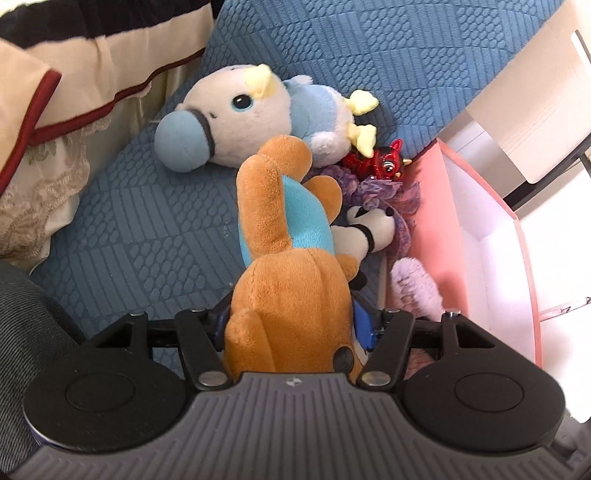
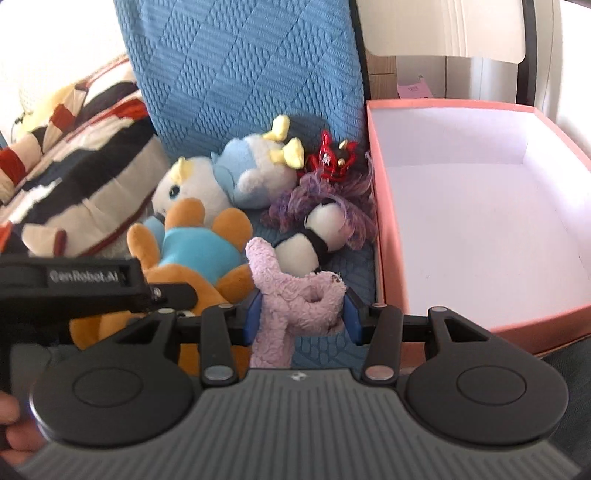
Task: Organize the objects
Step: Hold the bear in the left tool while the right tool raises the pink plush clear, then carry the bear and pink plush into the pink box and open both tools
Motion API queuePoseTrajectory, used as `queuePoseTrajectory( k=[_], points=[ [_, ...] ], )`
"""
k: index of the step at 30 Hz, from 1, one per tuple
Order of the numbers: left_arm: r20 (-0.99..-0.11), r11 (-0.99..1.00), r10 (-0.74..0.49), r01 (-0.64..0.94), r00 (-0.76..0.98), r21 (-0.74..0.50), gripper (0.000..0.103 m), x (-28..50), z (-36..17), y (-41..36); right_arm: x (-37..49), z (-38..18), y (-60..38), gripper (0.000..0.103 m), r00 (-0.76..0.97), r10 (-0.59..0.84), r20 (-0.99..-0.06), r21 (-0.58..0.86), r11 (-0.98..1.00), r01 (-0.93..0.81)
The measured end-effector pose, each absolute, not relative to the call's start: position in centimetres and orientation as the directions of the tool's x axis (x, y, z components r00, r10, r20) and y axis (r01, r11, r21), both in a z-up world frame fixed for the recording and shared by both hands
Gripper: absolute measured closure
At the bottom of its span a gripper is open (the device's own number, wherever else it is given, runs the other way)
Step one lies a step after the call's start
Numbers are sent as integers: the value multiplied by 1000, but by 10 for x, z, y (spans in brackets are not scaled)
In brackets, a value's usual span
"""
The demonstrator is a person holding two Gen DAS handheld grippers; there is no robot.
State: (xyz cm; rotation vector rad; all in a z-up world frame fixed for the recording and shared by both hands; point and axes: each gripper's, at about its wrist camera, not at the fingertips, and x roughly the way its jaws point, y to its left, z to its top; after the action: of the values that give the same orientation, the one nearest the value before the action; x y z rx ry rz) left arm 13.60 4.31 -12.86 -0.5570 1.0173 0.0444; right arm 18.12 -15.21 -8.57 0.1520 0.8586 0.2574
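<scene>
My left gripper (image 1: 293,325) is shut on an orange plush toy with a light blue shirt (image 1: 284,258), which also shows in the right wrist view (image 2: 195,254). My right gripper (image 2: 301,314) is shut on a pale pink fluffy plush (image 2: 291,295), seen in the left wrist view (image 1: 415,288) beside the box. A white and blue horse plush (image 1: 236,118), a red devil figure (image 1: 384,162), a purple frilly toy (image 2: 332,199) and a black and white panda plush (image 2: 314,236) lie on the blue sofa seat (image 1: 147,229). An open pink box (image 2: 480,206) with nothing in it stands to the right.
A striped cushion (image 2: 81,184) with red trim lies at the left. The blue quilted sofa back (image 2: 243,74) rises behind the toys. A white chair (image 2: 461,29) stands behind the box.
</scene>
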Motion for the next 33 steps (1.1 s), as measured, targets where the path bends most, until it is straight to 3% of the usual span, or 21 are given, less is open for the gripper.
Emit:
queuePoseTrajectory(
  k=[22,33],
  points=[
    [-695,871,-304,-105,652,-479,36,188,9,-51,236,29,-249,55,730,300,-614,276,948,-158],
    [-664,879,-348,-16,662,-477,35,239,18,-116,257,19,-320,55,740,212,-639,247,967,-65]
  ],
)
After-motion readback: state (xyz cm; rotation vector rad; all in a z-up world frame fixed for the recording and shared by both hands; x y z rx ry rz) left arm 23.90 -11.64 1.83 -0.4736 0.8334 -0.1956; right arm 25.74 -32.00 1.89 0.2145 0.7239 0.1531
